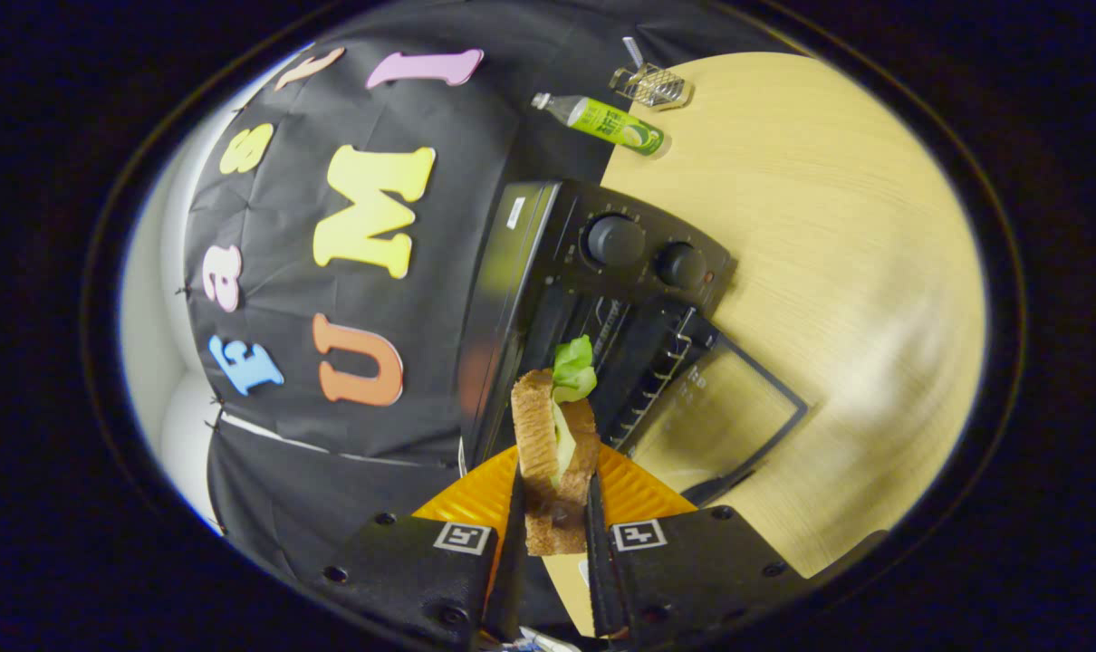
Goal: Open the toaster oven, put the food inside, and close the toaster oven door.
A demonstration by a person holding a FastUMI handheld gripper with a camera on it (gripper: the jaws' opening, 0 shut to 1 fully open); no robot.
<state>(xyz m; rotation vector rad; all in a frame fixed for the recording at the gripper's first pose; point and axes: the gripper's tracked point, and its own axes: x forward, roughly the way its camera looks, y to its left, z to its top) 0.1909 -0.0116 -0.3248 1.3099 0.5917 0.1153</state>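
With both fingers clamping the sandwich [555,453], hand-held gripper [555,521] sits just short of open toaster oven [593,299].

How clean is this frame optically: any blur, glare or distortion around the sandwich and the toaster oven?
Gripper view: strong fisheye bending, the scene rolled sideways; the sandwich, clamped by the gripper, is sharp; the toaster oven and its open glass door are fairly sharp, the glass showing table tone with no harsh glare; the table smears into a pale blurred patch beyond the door; the green bottle stays legible.
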